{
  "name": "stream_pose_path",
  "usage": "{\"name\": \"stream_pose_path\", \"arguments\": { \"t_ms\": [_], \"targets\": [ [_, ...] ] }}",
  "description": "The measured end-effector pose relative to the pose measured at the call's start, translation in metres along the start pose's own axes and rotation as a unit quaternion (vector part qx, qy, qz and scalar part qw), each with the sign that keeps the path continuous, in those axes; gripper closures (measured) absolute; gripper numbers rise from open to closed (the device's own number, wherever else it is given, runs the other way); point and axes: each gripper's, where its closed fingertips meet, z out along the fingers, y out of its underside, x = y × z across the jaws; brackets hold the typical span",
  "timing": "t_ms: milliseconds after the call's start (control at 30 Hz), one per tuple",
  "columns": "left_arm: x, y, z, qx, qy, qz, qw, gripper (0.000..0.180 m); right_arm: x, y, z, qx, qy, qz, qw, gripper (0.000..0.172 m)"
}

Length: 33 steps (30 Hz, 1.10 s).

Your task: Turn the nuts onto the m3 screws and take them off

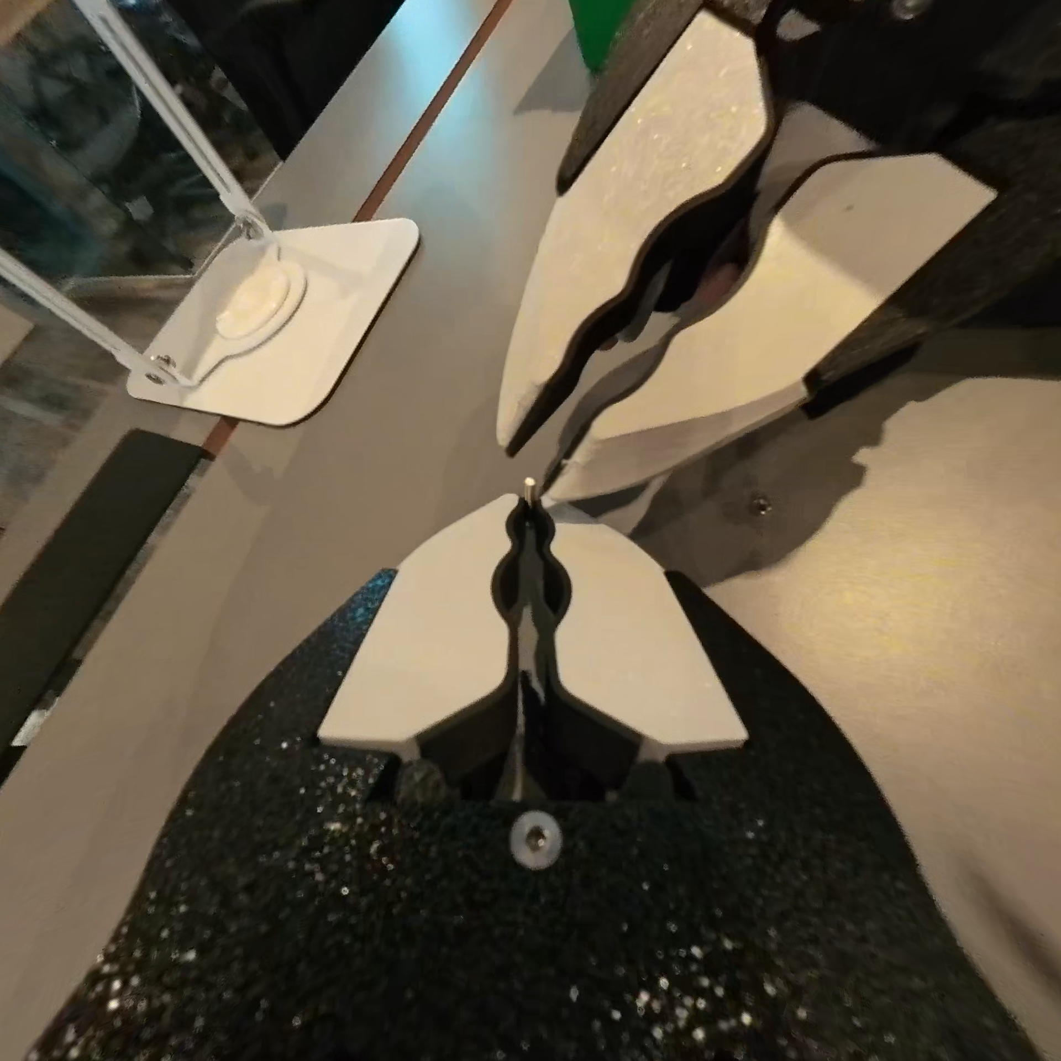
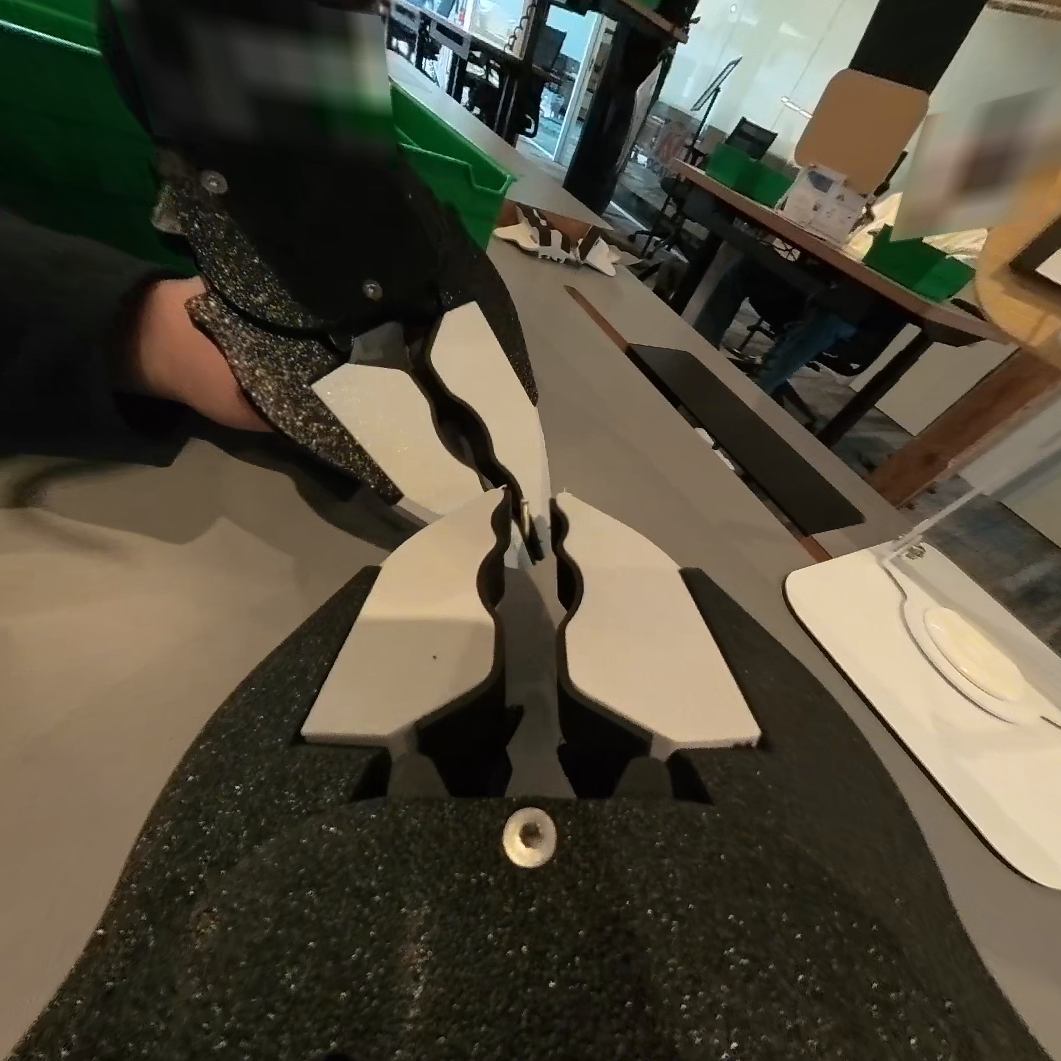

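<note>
Grey surface (image 1: pixel 298 517) carrying both tools. A white square base plate (image 1: pixel 298 321) with a clear upright stand is sitting near the surface's far edge, off to the left in the left wrist view and to the right in the right wrist view. A black strip (image 2: pixel 740 436) is lying along that same edge. Green bins (image 2: pixel 453 172) are standing behind the left tool in the right wrist view. More desks and chairs are showing beyond, blurred.

Left tool (image 1: pixel 529 505) is closed, its white fingers (image 1: pixel 459 574) pinching the m3 screw (image 1: pixel 529 491). The shank is sticking out just past the tips, silver end pointing forward. A person's hand (image 2: pixel 189 367) in a dark sleeve is gripping this tool.

Right tool (image 2: pixel 525 499) is standing with its jaws apart by a clear gap, nothing gripped. Its fingertips (image 2: pixel 488 511) are flanking the screw and the left tool's tips, not pressing on them. In the left wrist view its lower fingertip is lying just beside the screw's end; whether it is touching cannot be told.

A small dark nut (image 1: pixel 762 506) is lying on the surface in the right tool's shadow, apart from both tools.
</note>
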Motion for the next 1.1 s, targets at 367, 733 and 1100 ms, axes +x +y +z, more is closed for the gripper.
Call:
{"name": "stream_pose_path", "arguments": {
  "t_ms": [367,733,1100],
  "targets": [
    [0.002,-0.003,-0.001,0.005,-0.005,0.029,1.000,0.178,-0.004,0.003,0.002,-0.011,-0.006,-0.012,1.000,0.169],
    [-0.008,-0.016,-0.008,0.074,-0.001,-0.045,0.996,0.139,0.017,-0.012,-0.014,0.067,-0.003,0.100,0.993,0.170],
    [0.015,-0.030,-0.011,0.128,0.107,-0.091,0.982,0.160,0.007,-0.029,-0.023,0.132,-0.083,0.162,0.974,0.170]
  ]
}}
